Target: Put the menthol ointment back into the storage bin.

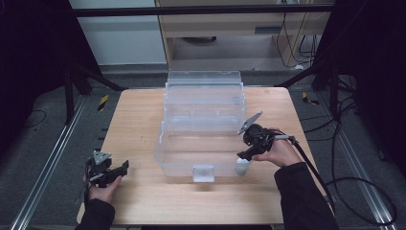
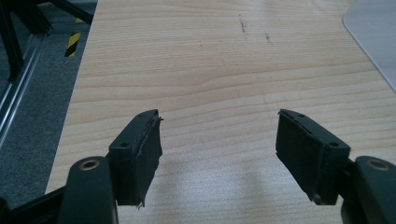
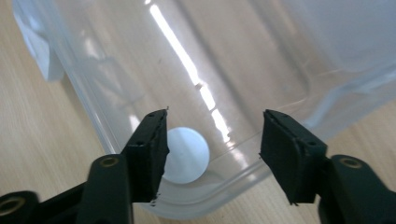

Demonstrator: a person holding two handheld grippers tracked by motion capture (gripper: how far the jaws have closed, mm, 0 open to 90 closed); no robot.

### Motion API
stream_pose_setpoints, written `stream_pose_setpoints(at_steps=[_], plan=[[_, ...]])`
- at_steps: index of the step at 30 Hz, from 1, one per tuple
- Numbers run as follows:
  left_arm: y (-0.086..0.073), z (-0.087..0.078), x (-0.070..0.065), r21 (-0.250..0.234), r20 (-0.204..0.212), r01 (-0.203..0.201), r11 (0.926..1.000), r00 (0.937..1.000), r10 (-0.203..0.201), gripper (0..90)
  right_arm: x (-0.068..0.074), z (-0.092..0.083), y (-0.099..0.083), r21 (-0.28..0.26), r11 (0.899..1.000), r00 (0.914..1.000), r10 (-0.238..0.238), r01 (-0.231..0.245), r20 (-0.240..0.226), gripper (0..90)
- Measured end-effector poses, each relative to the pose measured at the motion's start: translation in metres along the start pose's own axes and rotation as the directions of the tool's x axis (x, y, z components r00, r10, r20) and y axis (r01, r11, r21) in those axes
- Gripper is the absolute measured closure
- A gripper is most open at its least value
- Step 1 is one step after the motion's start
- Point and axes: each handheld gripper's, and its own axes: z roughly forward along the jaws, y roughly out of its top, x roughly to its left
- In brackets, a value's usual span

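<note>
A clear plastic box (image 1: 203, 139) sits at the centre of the high view on a wooden tabletop (image 1: 139, 124), its lid standing open toward the top of the frame and a small clasp (image 1: 203, 173) on its near wall.

The right hand-held gripper (image 1: 243, 154) is at the box's lower right corner, held by the right hand (image 1: 277, 152), with a grey plate tilted up above it and a cable trailing to the lower right of the frame. In the right gripper view its jaws are spread wide with nothing between the pads, pointing down over the box's rounded corner (image 3: 196, 140). A white disc (image 3: 187, 155) lies inside that corner, at lower centre of the frame, just beside the left jaw and partly hidden behind it. In the high view the disc (image 1: 242, 167) shows as a pale patch right under the gripper.

The left hand-held gripper (image 1: 114, 173) is at the lower left of the high view, well apart from the box, held by the left hand (image 1: 103, 189). In the left gripper view its jaws are wide apart and empty over bare tabletop (image 2: 210, 84), with the box's edge (image 2: 373, 32) at the upper right of the frame.
</note>
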Motion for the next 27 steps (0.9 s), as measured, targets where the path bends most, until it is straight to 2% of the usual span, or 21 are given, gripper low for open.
stream_pose_setpoints(at_steps=[3,4,6,9,10,11,13,14,16,17,20,21,22,23,24,25,26,27], plan=[[0.000,0.000,0.000,0.001,0.000,0.001,1.0000,1.0000,-0.001,30.6,-0.001,-0.013,-0.008,-0.097,0.995,0.9985,0.038,-0.035,0.038,34.1],[0.000,0.000,0.000,0.001,-0.001,-0.001,1.0000,1.0000,0.001,30.6,-0.002,-0.019,-0.012,-0.146,0.987,0.9960,0.070,-0.061,0.055,32.7],[0.000,0.000,-0.001,0.001,0.001,0.000,1.0000,1.0000,0.000,30.6,-0.002,-0.026,-0.020,-0.196,0.975,0.9895,0.124,-0.107,0.074,27.4],[0.000,0.000,-0.002,-0.001,0.003,0.001,1.0000,1.0000,-0.001,30.6,-0.002,-0.035,-0.037,-0.287,0.945,0.9751,0.194,-0.156,0.108,24.3],[0.000,0.000,-0.002,-0.001,0.003,0.001,1.0000,1.0000,-0.001,30.8,-0.002,-0.035,-0.037,-0.287,0.945,0.9751,0.194,-0.156,0.108,24.3],[0.000,0.000,-0.002,0.000,0.004,0.001,1.0000,1.0000,-0.001,30.9,-0.002,-0.040,-0.053,-0.370,0.909,0.9596,0.252,-0.191,0.125,20.5],[0.000,0.000,-0.002,0.002,0.005,0.003,1.0000,1.0000,-0.003,31.3,-0.003,-0.042,-0.064,-0.405,0.888,0.9482,0.291,-0.218,0.128,19.1],[0.000,0.000,-0.002,0.003,0.005,0.004,1.0000,1.0000,-0.004,31.3,-0.003,-0.042,-0.073,-0.427,0.872,0.9373,0.323,-0.242,0.130,17.6],[-0.001,0.000,-0.002,0.003,0.005,0.006,1.0000,1.0000,-0.006,31.3,-0.005,-0.041,-0.086,-0.435,0.859,0.9244,0.358,-0.271,0.131,16.9],[-0.001,0.000,-0.002,0.004,0.004,0.007,1.0000,1.0000,-0.007,31.3,-0.007,-0.040,-0.093,-0.447,0.848,0.9156,0.378,-0.283,0.137,16.3],[-0.001,0.001,-0.002,0.003,0.005,0.008,1.0000,1.0000,-0.008,31.4,-0.011,-0.030,-0.118,-0.471,0.812,0.8885,0.443,-0.343,0.118,15.3],[-0.001,0.001,-0.002,0.003,0.005,0.008,1.0000,1.0000,-0.008,31.4,-0.011,-0.030,-0.118,-0.471,0.812,0.8885,0.443,-0.343,0.118,15.3],[-0.001,0.001,-0.001,0.006,0.007,0.011,0.9999,0.9999,-0.011,31.4,-0.013,-0.025,-0.125,-0.453,0.812,0.8797,0.461,-0.367,0.115,14.0],[-0.001,0.000,0.000,0.007,0.010,0.012,0.9999,0.9999,-0.012,31.4,-0.018,-0.014,-0.144,-0.439,0.812,0.8595,0.488,-0.383,0.153,13.7],[-0.001,0.000,0.000,0.007,0.010,0.012,0.9999,0.9999,-0.012,31.3,-0.018,-0.014,-0.144,-0.439,0.812,0.8595,0.488,-0.383,0.153,13.7],[-0.001,0.000,0.000,0.002,0.012,0.014,0.9999,0.9998,-0.014,31.1,-0.022,-0.005,-0.158,-0.437,0.789,0.8335,0.534,-0.432,0.142,12.0],[0.000,0.000,0.000,0.001,0.013,0.012,0.9999,0.9998,-0.012,31.1,-0.022,-0.005,-0.158,-0.437,0.789,0.8335,0.534,-0.432,0.142,12.0],[0.000,0.000,0.000,-0.003,0.013,0.012,0.9999,0.9998,-0.012,30.8,-0.023,-0.001,-0.164,-0.432,0.781,0.8237,0.551,-0.451,0.135,11.9]])
